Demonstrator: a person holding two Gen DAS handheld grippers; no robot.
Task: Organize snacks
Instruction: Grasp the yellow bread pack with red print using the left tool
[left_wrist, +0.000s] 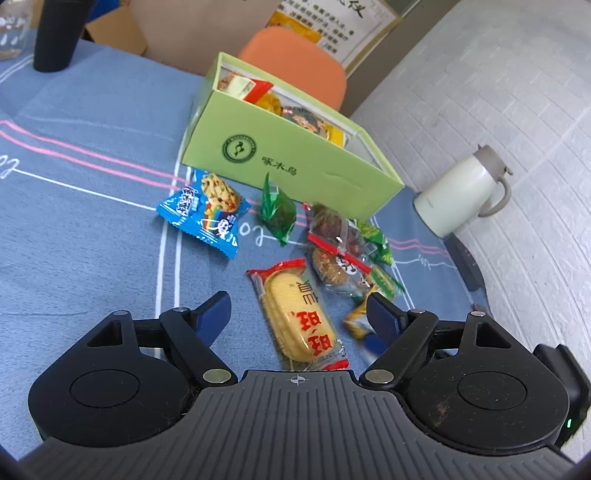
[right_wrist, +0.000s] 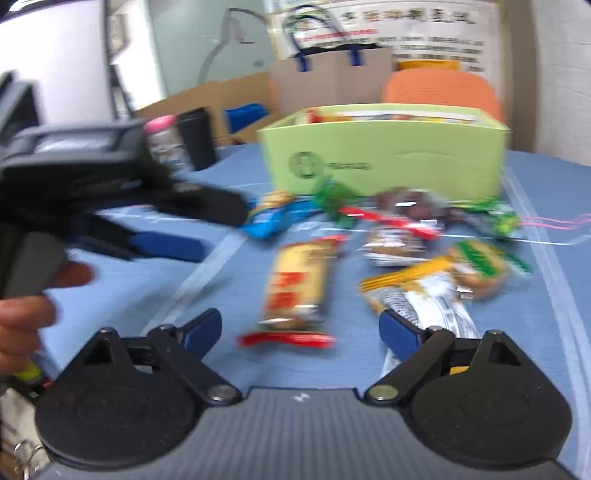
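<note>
Left wrist view
Cut off: lower end of the yellow cracker packet (left_wrist: 301, 317) hidden under the gripper body; orange-and-white packet (left_wrist: 356, 321) partly behind the right finger.
Hard to read: print on the clear-wrapped snacks (left_wrist: 334, 243), bunched and overlapping.
Green box (left_wrist: 291, 162): stood open on the blue tablecloth (left_wrist: 81, 206); held several packets, only their tops visible above the wall.
Loose snacks: blue packet (left_wrist: 207, 210) and green sachet (left_wrist: 277, 210) lay just in front of the box.
Left gripper (left_wrist: 298, 308): jaws wide apart, cracker packet lying between them, pads not pressing on it.
Beyond: pale flask (left_wrist: 461, 192) lay on the floor; orange chair (left_wrist: 299, 62) behind the box.

Right wrist view
Blur: whole picture smeared, labels unreadable.
Green box (right_wrist: 384, 155): contents seen only as a thin strip over the rim.
Loose snacks: cracker packet (right_wrist: 295, 288) ahead between the fingers; white-and-yellow packet (right_wrist: 424, 299) ran under the right finger.
Right gripper (right_wrist: 301, 326): spread wide, nothing clamped.
Left gripper (right_wrist: 162, 225): seen at left edge, held by a hand (right_wrist: 22, 317) cut off by the frame.
</note>
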